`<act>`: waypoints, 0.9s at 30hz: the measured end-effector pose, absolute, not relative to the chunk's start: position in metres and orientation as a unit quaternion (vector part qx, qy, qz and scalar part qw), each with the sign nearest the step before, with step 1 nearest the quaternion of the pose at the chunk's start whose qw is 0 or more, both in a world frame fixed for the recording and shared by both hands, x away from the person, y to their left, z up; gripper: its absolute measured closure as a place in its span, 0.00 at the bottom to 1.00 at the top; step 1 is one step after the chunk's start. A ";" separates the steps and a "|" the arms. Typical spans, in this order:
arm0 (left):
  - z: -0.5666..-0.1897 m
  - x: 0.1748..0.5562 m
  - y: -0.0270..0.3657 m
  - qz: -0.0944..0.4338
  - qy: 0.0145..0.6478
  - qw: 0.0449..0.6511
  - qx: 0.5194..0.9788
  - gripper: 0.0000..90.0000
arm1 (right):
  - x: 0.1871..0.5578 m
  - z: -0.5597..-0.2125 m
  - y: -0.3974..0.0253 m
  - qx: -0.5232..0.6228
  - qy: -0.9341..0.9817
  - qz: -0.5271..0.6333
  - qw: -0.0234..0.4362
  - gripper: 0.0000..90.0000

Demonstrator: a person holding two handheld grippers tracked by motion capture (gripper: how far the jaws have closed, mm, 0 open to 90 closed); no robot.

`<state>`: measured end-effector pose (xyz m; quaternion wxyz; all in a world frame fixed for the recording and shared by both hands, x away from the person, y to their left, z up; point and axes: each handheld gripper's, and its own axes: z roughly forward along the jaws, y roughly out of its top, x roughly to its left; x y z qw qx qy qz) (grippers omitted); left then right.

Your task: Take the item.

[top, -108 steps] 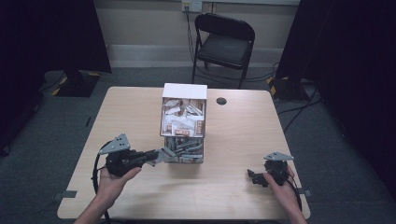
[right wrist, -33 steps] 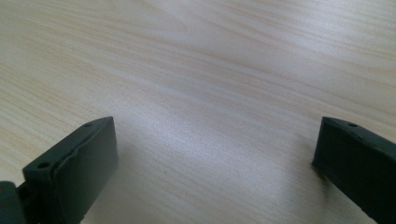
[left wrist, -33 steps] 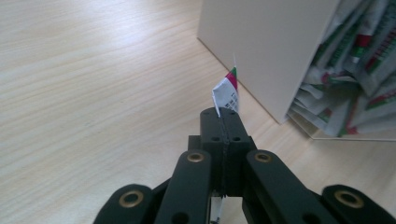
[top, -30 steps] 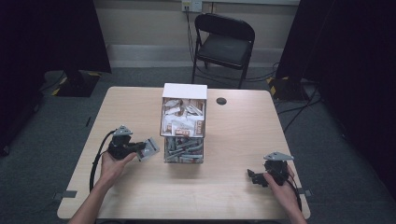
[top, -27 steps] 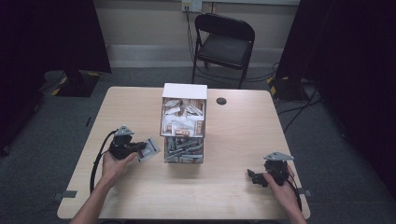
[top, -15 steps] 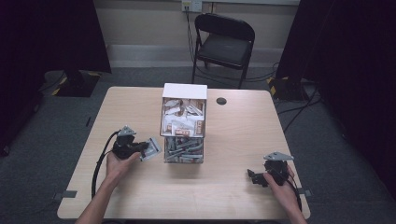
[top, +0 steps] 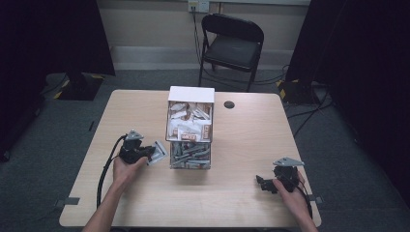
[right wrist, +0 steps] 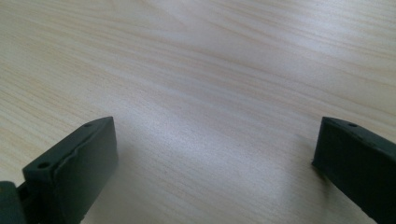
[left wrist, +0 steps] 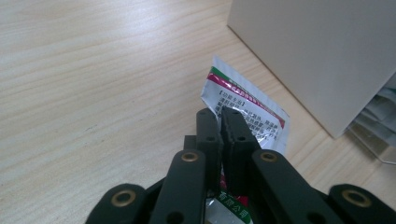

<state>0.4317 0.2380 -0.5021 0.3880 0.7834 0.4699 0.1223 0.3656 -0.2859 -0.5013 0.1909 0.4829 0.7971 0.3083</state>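
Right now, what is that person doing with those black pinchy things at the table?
A person holds a gripper in each hand. The left gripper is shut on a small printed packet, holding it just beside the clear box full of similar packets in the middle of the wooden table. The right gripper is open, holds nothing, and sits low over bare wood near the table's front edge.

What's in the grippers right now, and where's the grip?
Left gripper pinches a white printed foil sachet near its middle. Right gripper is open, holding nothing.
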 end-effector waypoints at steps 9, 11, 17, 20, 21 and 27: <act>-0.504 0.433 0.241 0.126 0.476 0.389 0.779 0.94 | 0.366 -0.501 -0.286 0.483 0.797 0.309 0.191 0.00; -0.504 0.433 0.241 0.127 0.478 0.389 0.777 0.93 | 0.366 -0.501 -0.286 0.483 0.797 0.308 0.191 0.00; -0.504 0.433 0.243 0.136 0.490 0.384 0.771 0.82 | 0.366 -0.501 -0.286 0.483 0.797 0.309 0.191 0.00; -0.504 0.433 0.243 0.137 0.491 0.382 0.771 0.79 | 0.366 -0.501 -0.286 0.483 0.797 0.308 0.191 0.00; -0.504 0.433 0.243 0.136 0.491 0.383 0.770 0.78 | 0.366 -0.501 -0.286 0.483 0.797 0.308 0.191 0.00; -0.501 0.434 0.245 0.138 0.503 0.386 0.761 0.66 | 0.366 -0.501 -0.286 0.483 0.797 0.308 0.191 0.00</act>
